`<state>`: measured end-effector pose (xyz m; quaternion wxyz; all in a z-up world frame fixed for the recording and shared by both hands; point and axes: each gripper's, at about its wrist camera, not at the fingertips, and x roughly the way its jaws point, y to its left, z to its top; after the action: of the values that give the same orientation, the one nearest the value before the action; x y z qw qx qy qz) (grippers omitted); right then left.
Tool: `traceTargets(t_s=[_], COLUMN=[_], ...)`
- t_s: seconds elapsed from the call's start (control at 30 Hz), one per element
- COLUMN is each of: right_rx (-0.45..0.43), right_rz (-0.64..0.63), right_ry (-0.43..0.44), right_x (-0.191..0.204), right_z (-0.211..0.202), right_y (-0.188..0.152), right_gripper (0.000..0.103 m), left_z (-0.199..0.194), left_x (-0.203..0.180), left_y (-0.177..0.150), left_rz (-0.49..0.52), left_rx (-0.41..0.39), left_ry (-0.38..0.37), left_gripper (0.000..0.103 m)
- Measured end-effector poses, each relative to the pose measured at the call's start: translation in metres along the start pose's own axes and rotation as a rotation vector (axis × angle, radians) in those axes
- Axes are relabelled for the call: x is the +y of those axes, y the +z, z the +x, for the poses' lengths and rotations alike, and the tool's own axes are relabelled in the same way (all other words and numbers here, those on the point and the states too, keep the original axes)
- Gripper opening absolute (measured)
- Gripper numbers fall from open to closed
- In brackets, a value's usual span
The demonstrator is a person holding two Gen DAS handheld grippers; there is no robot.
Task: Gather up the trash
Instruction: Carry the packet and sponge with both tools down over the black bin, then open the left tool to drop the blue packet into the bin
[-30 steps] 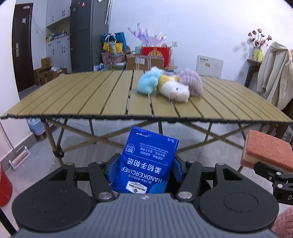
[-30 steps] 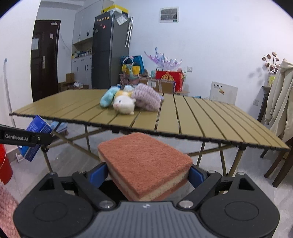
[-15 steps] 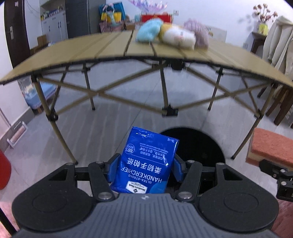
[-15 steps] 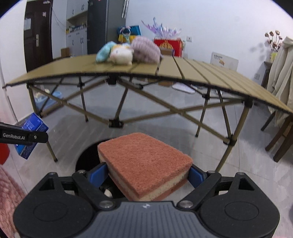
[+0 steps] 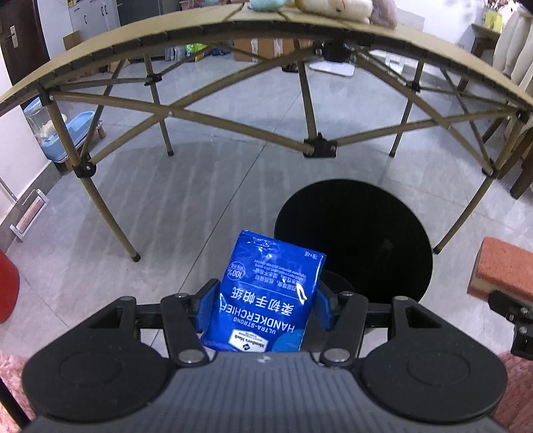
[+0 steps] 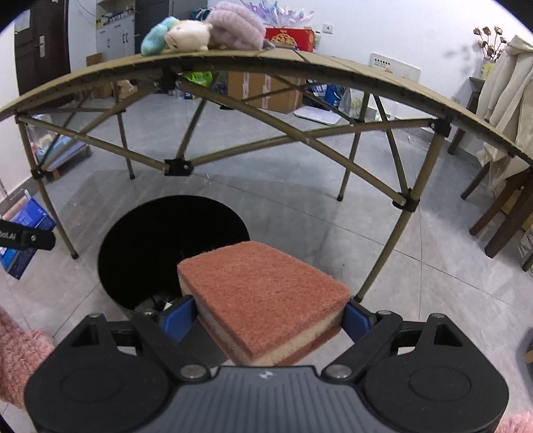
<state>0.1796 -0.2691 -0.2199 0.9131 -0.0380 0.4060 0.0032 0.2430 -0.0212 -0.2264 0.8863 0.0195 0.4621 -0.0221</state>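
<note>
My left gripper [image 5: 265,308] is shut on a blue handkerchief tissue pack [image 5: 269,293], held upright just left of and above a round black trash bin [image 5: 356,239] on the floor. My right gripper [image 6: 266,316] is shut on an orange-topped sponge [image 6: 263,293], held flat above the bin's [image 6: 170,246] right rim. The sponge [image 5: 503,269] also shows at the right edge of the left wrist view, and the tissue pack [image 6: 23,236] at the left edge of the right wrist view.
A folding slatted table [image 6: 299,65] stands beyond the bin, its legs [image 6: 393,233] close to the bin. Plush toys [image 6: 203,28] lie on the table. A wooden chair [image 6: 503,206] with a coat is at right. A red object [image 5: 6,289] sits at far left.
Both grippers have dropped below table height and tilted down towards the floor. The black bin has come into view beneath them. Both still hold their items.
</note>
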Motion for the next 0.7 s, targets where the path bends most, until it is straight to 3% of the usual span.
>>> traceTargets(t_s=[0.7], right_rx=[0.072], right_rz=[0.063], right_ry=[-0.046], right_x=[-0.018], right_z=[0.028], right_y=[0.004], right_gripper=[0.09], left_z=[0.026], left_x=[-0.033], left_y=[0.007], left_rz=[0.054], left_rx=[0.156], left_ry=[0.02], left_gripper=[0.058])
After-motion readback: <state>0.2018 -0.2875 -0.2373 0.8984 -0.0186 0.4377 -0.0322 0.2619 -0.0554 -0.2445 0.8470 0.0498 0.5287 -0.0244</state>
